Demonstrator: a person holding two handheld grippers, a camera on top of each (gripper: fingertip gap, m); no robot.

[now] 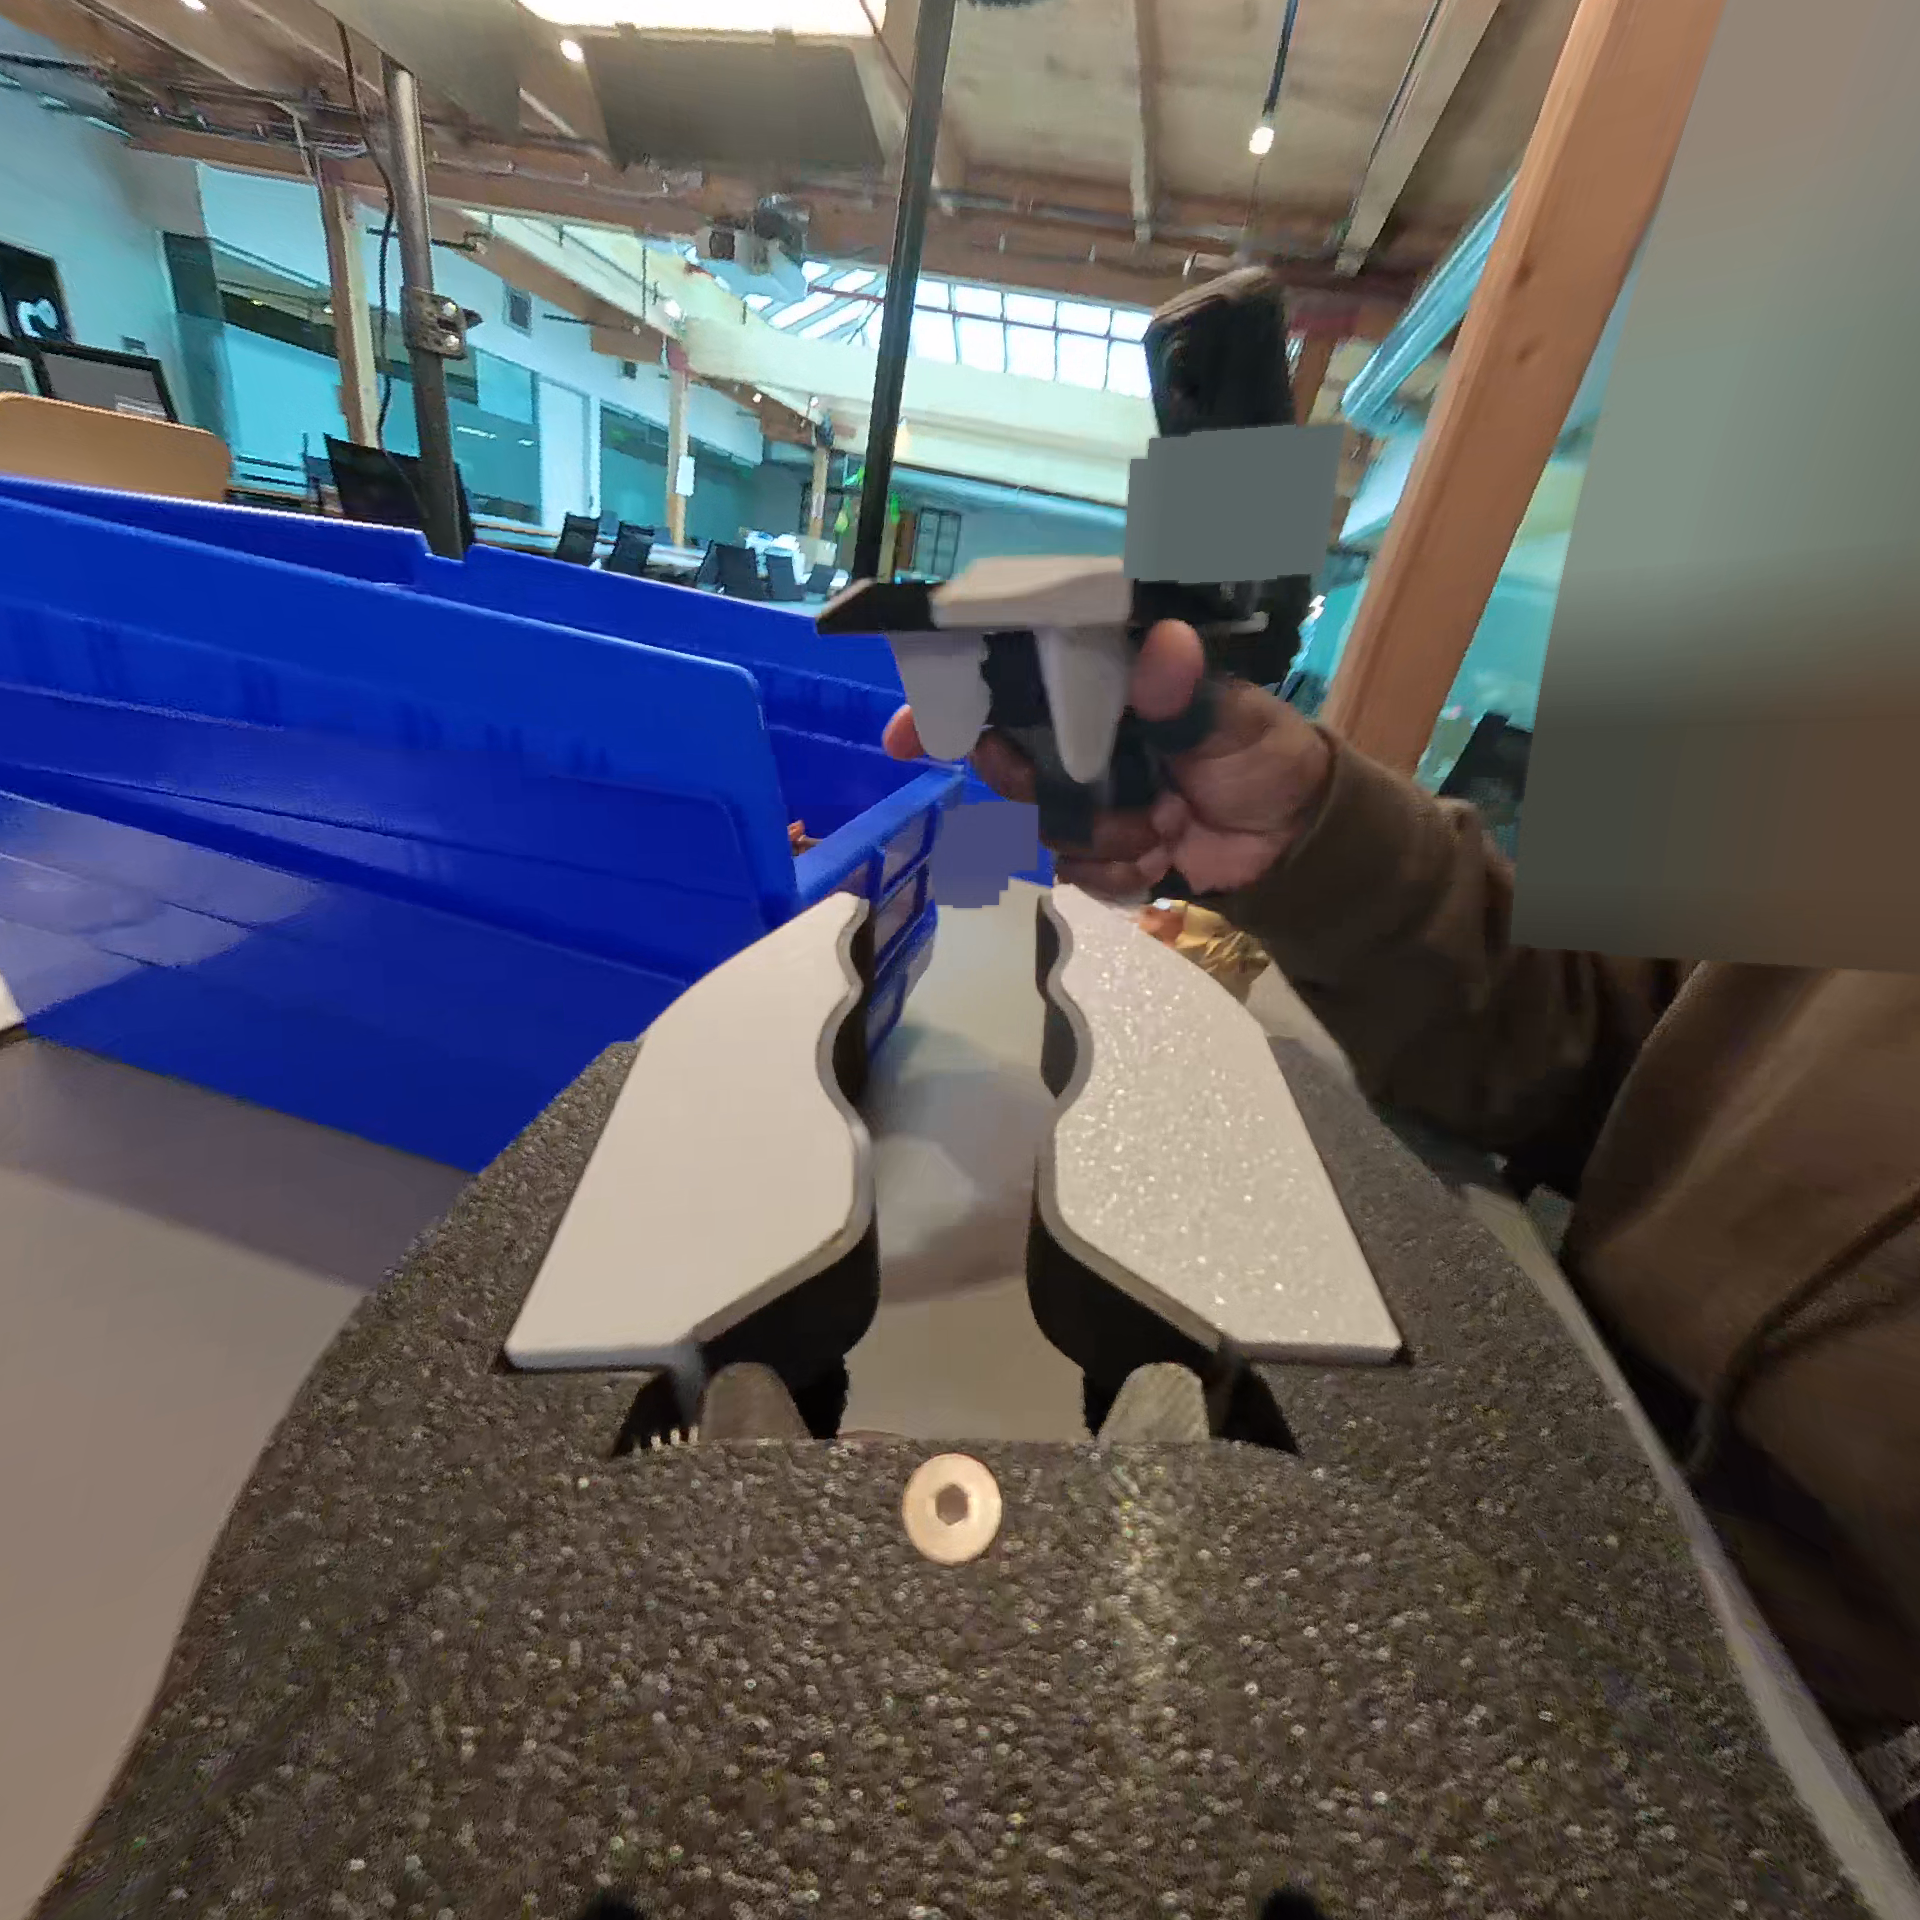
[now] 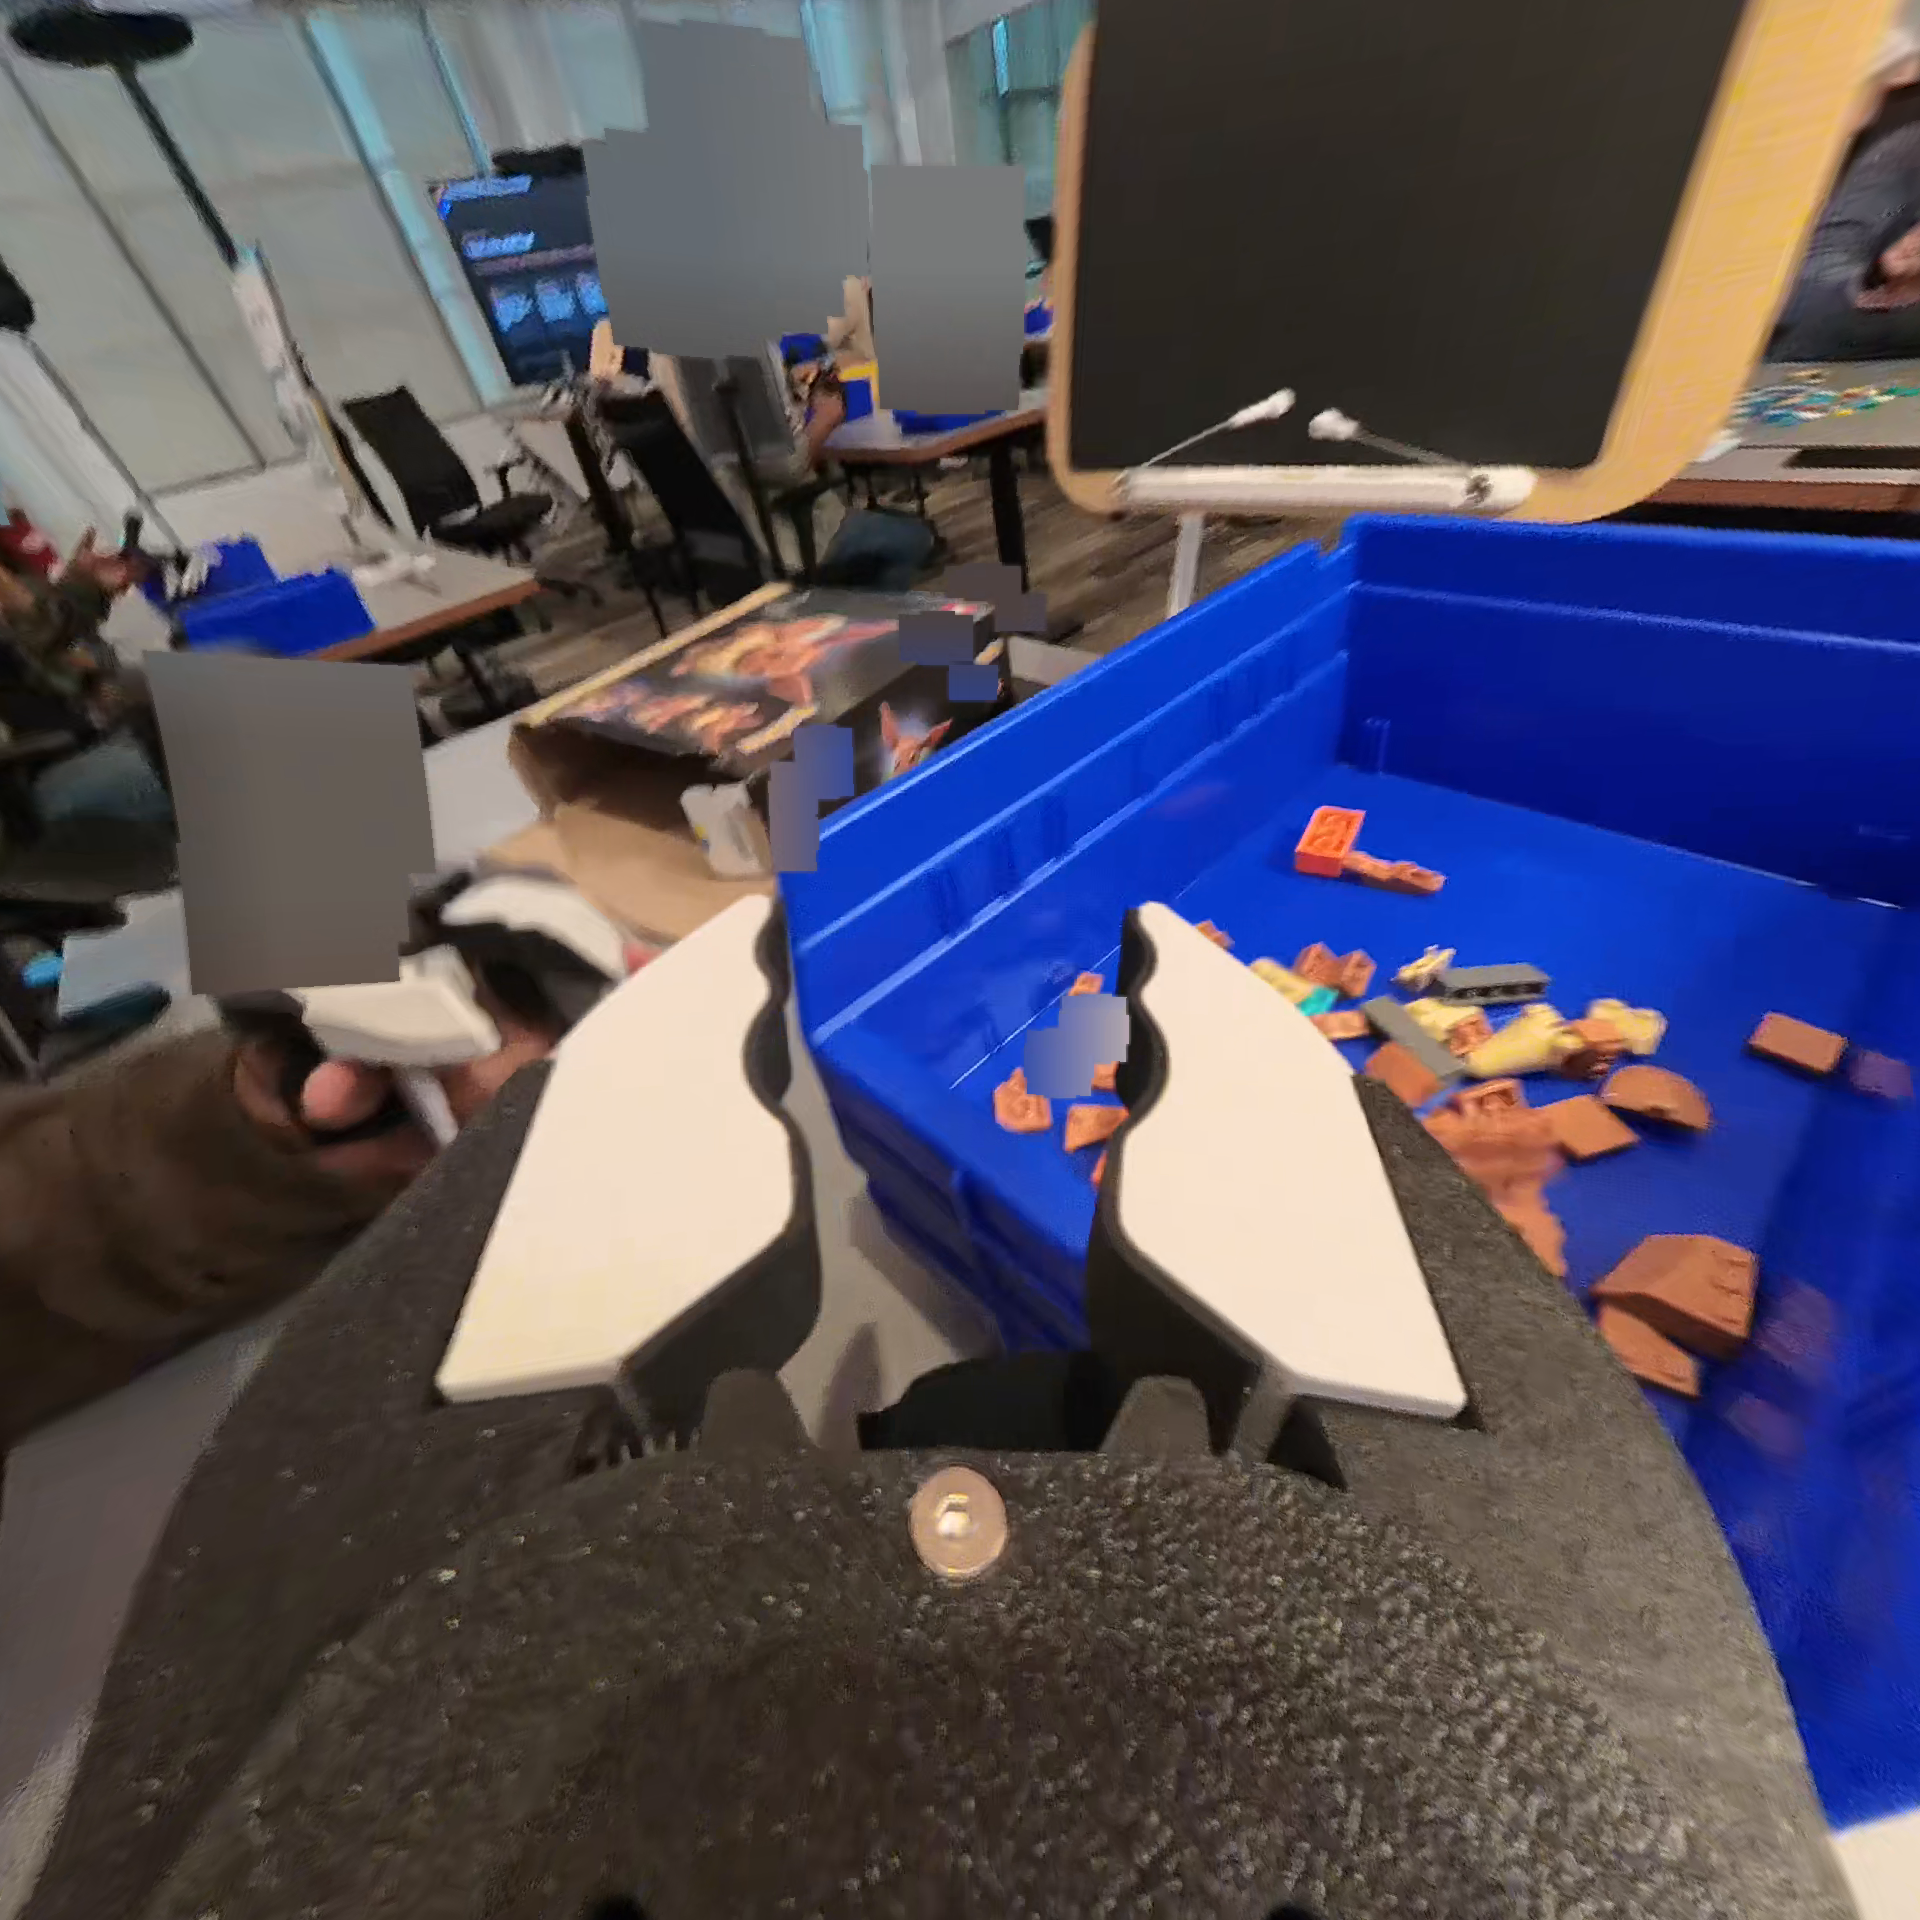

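Bin [image 2: 1091, 831] beside apparently empty hand-held grippers

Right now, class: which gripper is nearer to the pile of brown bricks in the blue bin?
Right. The right gripper hovers open at the blue bin's wall, right beside the brown bricks. The left gripper, also open, sits outside the bin, farther off.

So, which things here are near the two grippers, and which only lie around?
Near the grippers:
- left gripper, open
- right gripper, open
- blue bin
- small bricks inside it

Lying around:
- printed box
- black board
- office chairs
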